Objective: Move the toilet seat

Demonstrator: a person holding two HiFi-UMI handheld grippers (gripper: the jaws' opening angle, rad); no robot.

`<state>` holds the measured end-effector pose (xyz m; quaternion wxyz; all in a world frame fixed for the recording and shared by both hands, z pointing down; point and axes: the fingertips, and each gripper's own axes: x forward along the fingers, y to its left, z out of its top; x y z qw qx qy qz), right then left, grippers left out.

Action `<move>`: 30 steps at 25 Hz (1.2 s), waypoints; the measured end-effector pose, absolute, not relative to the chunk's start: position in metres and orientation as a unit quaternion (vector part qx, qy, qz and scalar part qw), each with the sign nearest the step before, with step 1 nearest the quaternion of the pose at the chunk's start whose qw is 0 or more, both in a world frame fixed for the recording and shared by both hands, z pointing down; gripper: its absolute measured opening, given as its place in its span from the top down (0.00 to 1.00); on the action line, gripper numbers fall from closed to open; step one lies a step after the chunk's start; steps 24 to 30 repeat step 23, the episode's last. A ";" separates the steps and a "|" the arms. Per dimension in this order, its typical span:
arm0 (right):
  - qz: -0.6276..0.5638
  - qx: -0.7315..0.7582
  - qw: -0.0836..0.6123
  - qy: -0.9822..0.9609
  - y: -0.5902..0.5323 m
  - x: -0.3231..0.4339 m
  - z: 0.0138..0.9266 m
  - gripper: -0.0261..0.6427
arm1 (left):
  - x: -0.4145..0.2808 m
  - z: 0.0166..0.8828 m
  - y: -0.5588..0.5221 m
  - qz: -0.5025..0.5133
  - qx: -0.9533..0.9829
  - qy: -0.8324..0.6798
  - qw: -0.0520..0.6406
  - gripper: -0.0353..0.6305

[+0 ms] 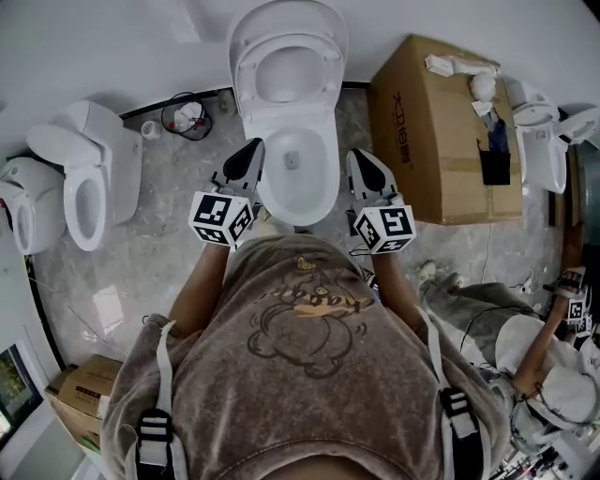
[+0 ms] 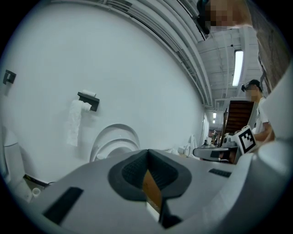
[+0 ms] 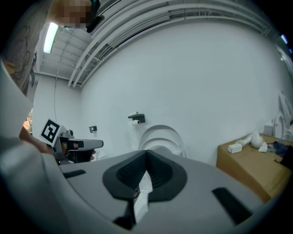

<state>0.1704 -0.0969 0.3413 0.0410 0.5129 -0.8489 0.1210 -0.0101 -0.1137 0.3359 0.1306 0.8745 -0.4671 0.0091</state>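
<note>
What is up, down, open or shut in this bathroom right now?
toilet seat: up, tipped back toward the wall.
lid: up, behind the seat.
left hand-held gripper: shut, holding nothing.
right hand-held gripper: shut, holding nothing.
toilet paper: a strip hangs down from its holder.
cardboard box: closed, small things lying on top.

A taupe short-sleeved T-shirt (image 1: 309, 384) bears a brown bear outline; grey shoulder straps (image 1: 165, 370) carry black buckles (image 1: 155, 432). The left gripper (image 1: 251, 148) and right gripper (image 1: 360, 156) are white-and-black, each with a square-marked cube (image 1: 222, 217)
</note>
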 end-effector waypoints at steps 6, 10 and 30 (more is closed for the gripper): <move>0.121 0.512 0.037 -0.850 -0.100 0.169 0.339 0.96 | -0.010 0.334 -0.116 0.005 0.873 -0.469 0.134 0.93; 0.129 0.514 0.032 -0.847 -0.102 0.170 0.340 0.96 | -0.009 0.334 -0.117 0.000 0.872 -0.469 0.141 0.93; 0.134 0.504 0.032 -0.853 -0.107 0.161 0.340 0.96 | -0.012 0.336 -0.121 0.000 0.869 -0.470 0.154 0.93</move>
